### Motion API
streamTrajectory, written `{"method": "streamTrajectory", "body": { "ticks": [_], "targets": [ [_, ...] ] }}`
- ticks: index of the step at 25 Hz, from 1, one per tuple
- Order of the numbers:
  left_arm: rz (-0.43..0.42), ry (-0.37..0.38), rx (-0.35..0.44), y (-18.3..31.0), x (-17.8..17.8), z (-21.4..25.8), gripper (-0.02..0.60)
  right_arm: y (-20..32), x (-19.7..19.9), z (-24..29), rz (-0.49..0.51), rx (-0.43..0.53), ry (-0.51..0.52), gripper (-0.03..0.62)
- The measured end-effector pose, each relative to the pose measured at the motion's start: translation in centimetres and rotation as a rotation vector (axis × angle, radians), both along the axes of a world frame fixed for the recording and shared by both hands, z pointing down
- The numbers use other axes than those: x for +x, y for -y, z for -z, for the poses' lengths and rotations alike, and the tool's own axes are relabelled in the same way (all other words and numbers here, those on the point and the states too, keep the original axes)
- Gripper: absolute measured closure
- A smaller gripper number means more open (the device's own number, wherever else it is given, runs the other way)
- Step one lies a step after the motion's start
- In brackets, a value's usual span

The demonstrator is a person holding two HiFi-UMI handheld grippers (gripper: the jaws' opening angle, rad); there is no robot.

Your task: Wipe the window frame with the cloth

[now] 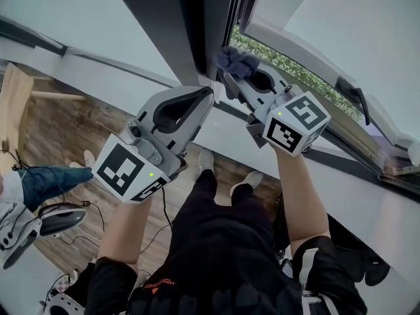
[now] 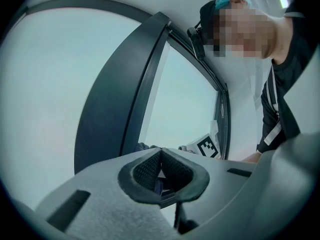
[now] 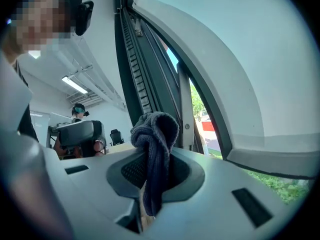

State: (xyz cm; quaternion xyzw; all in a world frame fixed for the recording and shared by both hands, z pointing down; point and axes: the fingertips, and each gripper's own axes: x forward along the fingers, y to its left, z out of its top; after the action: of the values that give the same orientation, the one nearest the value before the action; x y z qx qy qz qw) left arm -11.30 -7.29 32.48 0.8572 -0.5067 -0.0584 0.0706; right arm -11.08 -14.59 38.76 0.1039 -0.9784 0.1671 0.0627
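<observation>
A dark blue-grey cloth [image 1: 236, 61] is bunched at the tip of my right gripper [image 1: 231, 79], which is shut on it, right by the dark vertical window frame [image 1: 197, 25]. In the right gripper view the cloth [image 3: 156, 134] sticks up between the jaws and hangs down through them, with the frame's ribbed track [image 3: 132, 59] just beyond. My left gripper [image 1: 207, 96] is beside the right one, lower left, shut with nothing in it. Its pads [image 2: 150, 166] meet at the tip, facing the frame [image 2: 125, 99]. Past them the cloth [image 2: 144, 146] peeks out.
The opened white sash [image 1: 308, 51] with its dark handle [image 1: 354, 96] angles off to the right, greenery [image 1: 289, 64] outside. On the wooden floor lie a spare gripper [image 1: 46, 222] and cables. A person in jeans [image 1: 39, 179] stands at left. A wooden piece [image 1: 13, 104] leans nearby.
</observation>
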Motion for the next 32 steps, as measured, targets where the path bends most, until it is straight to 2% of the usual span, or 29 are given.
{"method": "streamTrajectory", "body": {
  "ticks": [17,32],
  "targets": [
    [-0.003,-0.035,-0.08,0.3,0.2,-3.7,0.561,0.4,0.0,-6.7,-0.043,-0.109,-0.07,0.551],
    [-0.009,-0.033,-0.108,0.5,0.2,-4.6,0.561,0.7,0.1,-10.4,-0.069,-0.139,-0.146,0.551]
  ]
}}
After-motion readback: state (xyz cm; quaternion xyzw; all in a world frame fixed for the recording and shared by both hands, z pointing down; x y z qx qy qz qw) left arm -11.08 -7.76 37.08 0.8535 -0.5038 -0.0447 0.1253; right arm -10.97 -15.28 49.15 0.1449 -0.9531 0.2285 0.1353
